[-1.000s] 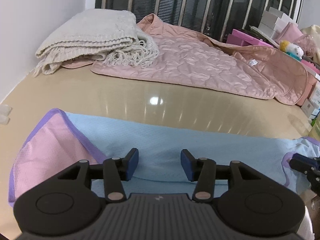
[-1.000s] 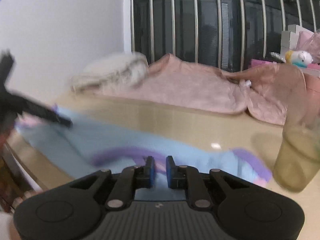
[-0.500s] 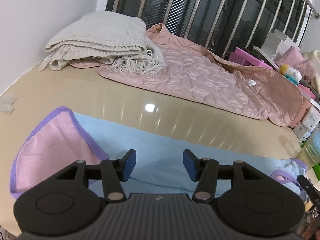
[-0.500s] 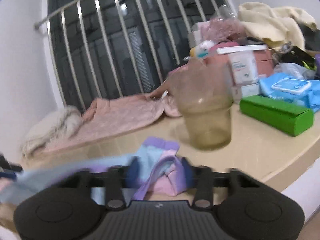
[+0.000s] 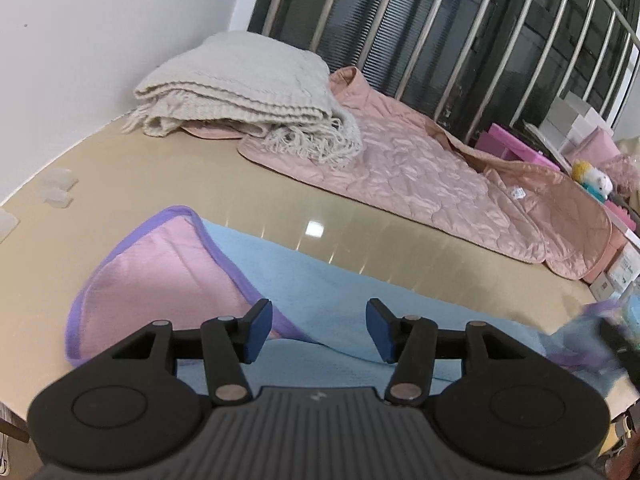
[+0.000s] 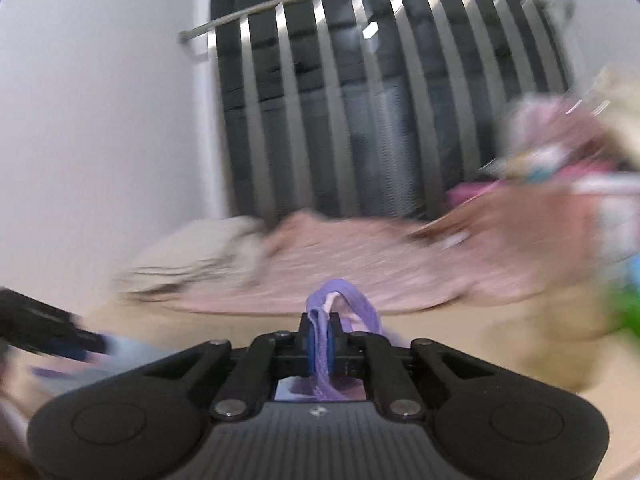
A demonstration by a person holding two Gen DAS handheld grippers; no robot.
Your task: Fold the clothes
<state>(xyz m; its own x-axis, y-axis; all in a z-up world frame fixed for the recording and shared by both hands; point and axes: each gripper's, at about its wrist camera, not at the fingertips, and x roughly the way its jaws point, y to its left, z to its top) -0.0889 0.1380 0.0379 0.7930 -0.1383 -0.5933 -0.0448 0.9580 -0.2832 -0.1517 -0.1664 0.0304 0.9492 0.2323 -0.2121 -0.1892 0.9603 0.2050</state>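
Purple hem (image 6: 320, 354) is now pinched in right tool (image 6: 319, 345); left tool (image 5: 317, 330) stays wide over shirt (image 5: 320, 288), so folding's starting.

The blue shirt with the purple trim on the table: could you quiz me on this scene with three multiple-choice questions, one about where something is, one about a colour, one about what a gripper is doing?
1. Where does the cream knitted blanket lie?
A. on the floor
B. partly on the pink quilted jacket, by the wall
C. on the blue shirt

2. What colour is the shirt's sleeve?
A. pink
B. green
C. black

3. What is the right gripper doing?
A. gaping, empty
B. holding a cup
C. pinching purple-trimmed cloth

Answers: 1 B, its fringe drapes onto the jacket. 2 A, pink with a purple border. 3 C, cloth sits between its closed fingers, while the left gripper is open above the shirt.
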